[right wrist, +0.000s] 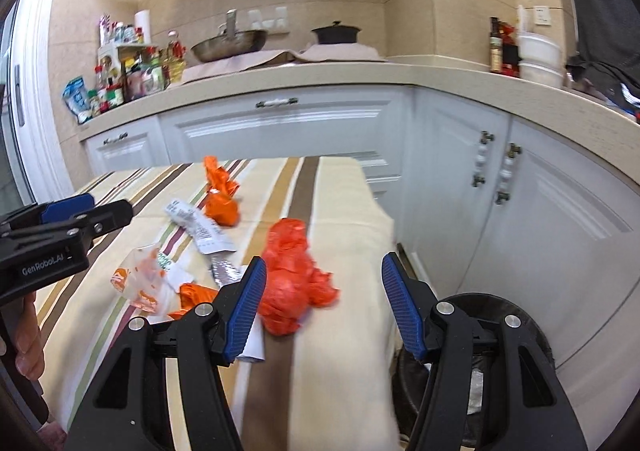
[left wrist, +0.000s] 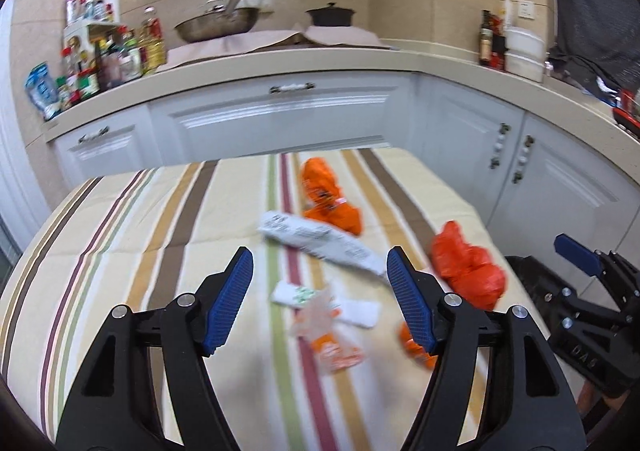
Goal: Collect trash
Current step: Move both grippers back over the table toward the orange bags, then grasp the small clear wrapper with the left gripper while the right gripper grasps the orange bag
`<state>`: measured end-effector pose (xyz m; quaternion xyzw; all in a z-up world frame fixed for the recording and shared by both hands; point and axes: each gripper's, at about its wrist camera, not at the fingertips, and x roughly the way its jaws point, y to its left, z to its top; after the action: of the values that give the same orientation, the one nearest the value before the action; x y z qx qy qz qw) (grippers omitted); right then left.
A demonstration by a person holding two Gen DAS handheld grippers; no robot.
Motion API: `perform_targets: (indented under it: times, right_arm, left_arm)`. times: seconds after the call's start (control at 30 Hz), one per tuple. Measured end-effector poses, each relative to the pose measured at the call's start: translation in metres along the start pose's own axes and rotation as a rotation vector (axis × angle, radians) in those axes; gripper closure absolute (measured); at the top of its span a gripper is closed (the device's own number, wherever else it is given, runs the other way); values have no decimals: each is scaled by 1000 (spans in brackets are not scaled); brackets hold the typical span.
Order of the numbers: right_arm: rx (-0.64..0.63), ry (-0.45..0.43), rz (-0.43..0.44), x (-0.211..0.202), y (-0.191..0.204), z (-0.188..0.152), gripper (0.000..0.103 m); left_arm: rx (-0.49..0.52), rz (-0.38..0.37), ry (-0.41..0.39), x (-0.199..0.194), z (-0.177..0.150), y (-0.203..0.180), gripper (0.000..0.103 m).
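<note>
A kitchen scene seen from two cameras, each looking forward along a hand-held gripper. The left hand-held gripper (left wrist: pixel 320 299) hangs over a surface (left wrist: pixel 120 235) covered in a striped cloth, its blue-padded jaws spread wide with nothing between them. The right hand-held gripper (right wrist: pixel 324 307) is also spread wide and empty, hovering near the surface's right edge.

Trash lies scattered across the middle of the cloth. Nearest the right hand-held gripper is a crumpled red plastic bag (right wrist: pixel 292 279), just beside its left pad. Farther back sits a knotted orange bag (right wrist: pixel 220 191), and between them a long white printed wrapper (right wrist: pixel 196 227) lies slantwise. Closer in are a clear wrapper with orange print (right wrist: pixel 140 283), a small white packet with green print (left wrist: pixel 296 295), and a small orange scrap (left wrist: pixel 416 347). A dark round bin (right wrist: pixel 500 335) stands on the floor just off the surface's right edge, below the right hand-held gripper.

All this trash looks very light, thin and soft. The crumpled bags should squash under the pads, so pinching a raised fold or the bunched middle seems safest. The flat wrappers look slippery and lie close against the cloth; a lifted edge or crease is the likelier place to catch them, and the cloth itself may get pinched along with them. Nothing appears fragile. Both views are slightly blurred, so fine print cannot be read.
</note>
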<state>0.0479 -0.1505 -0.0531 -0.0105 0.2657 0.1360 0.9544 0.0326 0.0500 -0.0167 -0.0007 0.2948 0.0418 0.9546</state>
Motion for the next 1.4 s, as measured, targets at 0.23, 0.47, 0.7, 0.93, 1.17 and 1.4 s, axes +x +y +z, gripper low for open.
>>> perform_targets:
  times: [0.23,0.47,0.7,0.93,1.17,1.4]
  right_arm:
    - [4,81,18,25,9,5,44]
    - [7,180,6,47,11,5,44]
    - [19,242,45,59,9,4,60]
    - [-12,204,50,50,16,4,67]
    - [-19,143,44,35,13,7,67]
    - [-3,118,42,25,5,8,67]
  left_arm:
    - [-56,41,37,6,-15,37,35]
    - [-78,28,66,11,-23,45,35]
    - [-80,-5,78,8,-30,45,35]
    - [-70,-27,93,12,-35,38,34]
    - [-63,-36,97,22,-34,27,34]
    - [-55,-59,130,35,-36,18,58]
